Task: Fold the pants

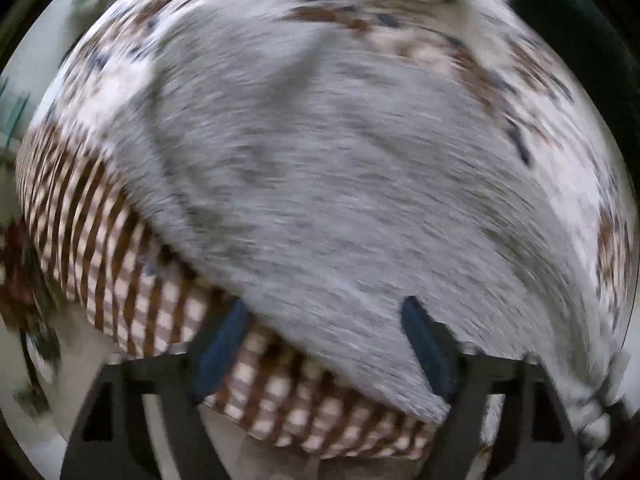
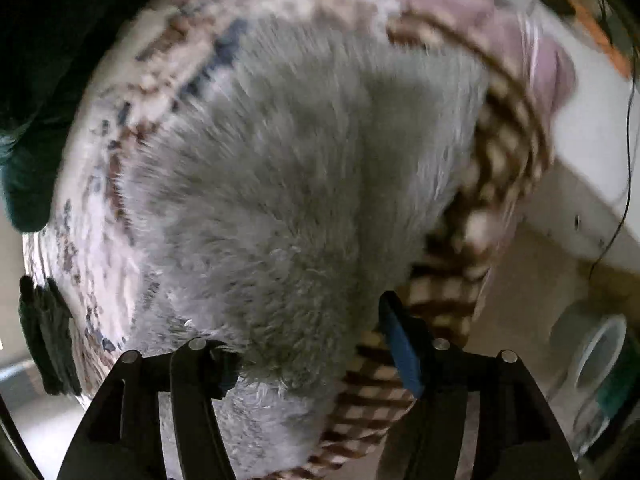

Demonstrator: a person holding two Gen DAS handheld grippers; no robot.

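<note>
Grey fuzzy pants point(image 1: 328, 184) lie spread over a patterned bed cover and fill most of both views; they also show in the right wrist view point(image 2: 280, 200). My left gripper point(image 1: 324, 344) is open, its blue pads point(image 1: 428, 352) wide apart at the near edge of the pants, with nothing between them. My right gripper point(image 2: 308, 344) is open too; grey cloth hangs between and over its fingers, and the left pad is partly hidden by it. Both views are blurred by motion.
A brown-and-white checked blanket point(image 1: 120, 264) lies under the pants and hangs over the bed's edge; it also shows in the right wrist view point(image 2: 500, 152). A dark green cloth point(image 2: 28, 160) sits at the left. A white wall and a round fan-like object point(image 2: 596, 352) are at the right.
</note>
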